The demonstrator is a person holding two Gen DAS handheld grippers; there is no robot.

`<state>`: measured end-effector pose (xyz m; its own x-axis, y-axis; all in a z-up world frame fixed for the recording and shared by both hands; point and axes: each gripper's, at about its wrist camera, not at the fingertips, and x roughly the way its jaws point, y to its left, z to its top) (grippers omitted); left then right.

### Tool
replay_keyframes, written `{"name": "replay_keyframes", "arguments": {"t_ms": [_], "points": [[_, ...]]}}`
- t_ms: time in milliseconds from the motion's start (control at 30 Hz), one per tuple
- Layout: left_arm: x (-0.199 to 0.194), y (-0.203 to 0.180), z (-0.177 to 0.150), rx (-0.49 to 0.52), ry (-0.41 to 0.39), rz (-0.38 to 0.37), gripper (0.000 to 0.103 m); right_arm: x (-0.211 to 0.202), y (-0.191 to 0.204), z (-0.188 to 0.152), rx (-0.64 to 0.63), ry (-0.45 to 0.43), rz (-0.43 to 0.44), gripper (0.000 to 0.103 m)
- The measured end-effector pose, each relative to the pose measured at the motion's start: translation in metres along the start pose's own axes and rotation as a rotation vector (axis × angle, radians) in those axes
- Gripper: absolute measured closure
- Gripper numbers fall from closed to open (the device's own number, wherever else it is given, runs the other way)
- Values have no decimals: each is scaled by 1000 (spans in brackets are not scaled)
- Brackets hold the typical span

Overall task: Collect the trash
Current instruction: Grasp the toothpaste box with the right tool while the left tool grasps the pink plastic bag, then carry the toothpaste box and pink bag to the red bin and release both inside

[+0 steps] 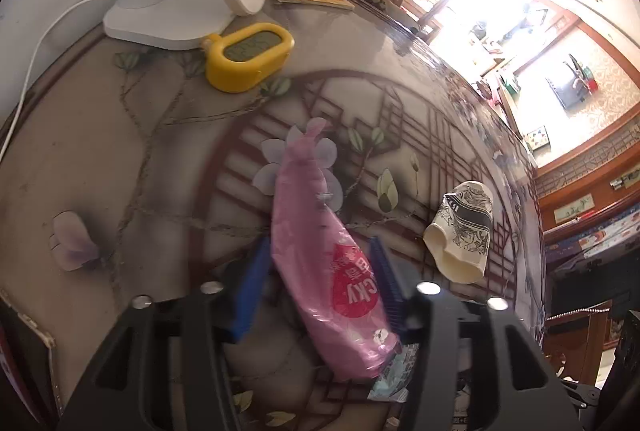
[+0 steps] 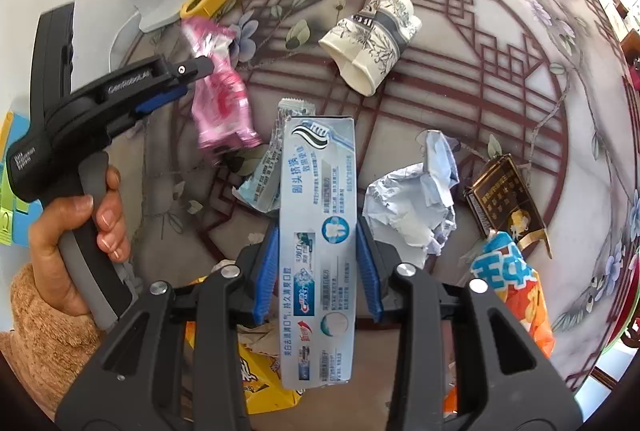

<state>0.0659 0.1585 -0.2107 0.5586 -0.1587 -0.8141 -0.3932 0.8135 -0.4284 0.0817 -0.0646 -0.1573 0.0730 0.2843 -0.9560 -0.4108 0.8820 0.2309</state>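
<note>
We hold pink snack wrapper (image 1: 320, 263) pinched in left tool (image 1: 320, 271), lifted off counter (image 1: 120, 159), centre of left view. Right tool (image 2: 316, 251) clamps toothpaste box (image 2: 316, 231), bottom centre of right view. Still loose on counter: crushed paper cup (image 2: 374, 39) upper centre, crumpled paper (image 2: 412, 207) right of box, dark gold carton (image 2: 504, 195) further right, orange snack bag (image 2: 516, 291) lower right, pale blue wrapper (image 2: 264, 175) behind box. No bin visible. We judge task barely midway.
</note>
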Motion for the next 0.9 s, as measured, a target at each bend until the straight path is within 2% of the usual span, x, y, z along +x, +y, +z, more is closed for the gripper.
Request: {"name": "replay_keyframes", "arguments": {"t_ms": [67, 167, 300, 333, 367, 400, 433, 467, 567, 900], "points": [[-2, 1, -1, -5, -3, 8, 36, -3, -2, -1, 11, -12, 11, 67], [-1, 0, -2, -8, 1, 29, 28, -7, -4, -3, 9, -35, 18, 67], [6, 2, -1, -17, 7, 65, 30, -11, -4, -6, 18, -58, 29, 67], [11, 2, 0, -13, 19, 72, 35, -14, -5, -7, 21, -65, 33, 67], [14, 3, -1, -10, 29, 80, 50, -14, -5, -6, 23, -71, 36, 67], [16, 3, -1, -11, 39, 84, 58, -16, -6, -7, 25, -78, 40, 67], [17, 4, -2, -17, 50, 78, 71, -19, -7, -8, 27, -86, 45, 67], [17, 5, -3, -21, 54, 75, 77, -20, -7, -9, 28, -93, 48, 67], [5, 1, -7, -16, 27, 71, 85, -28, -10, -12, 32, -124, 63, 67], [-49, -48, -29, 94, -33, 35, 86, -61, -32, -27, 64, -238, 102, 67]]}}
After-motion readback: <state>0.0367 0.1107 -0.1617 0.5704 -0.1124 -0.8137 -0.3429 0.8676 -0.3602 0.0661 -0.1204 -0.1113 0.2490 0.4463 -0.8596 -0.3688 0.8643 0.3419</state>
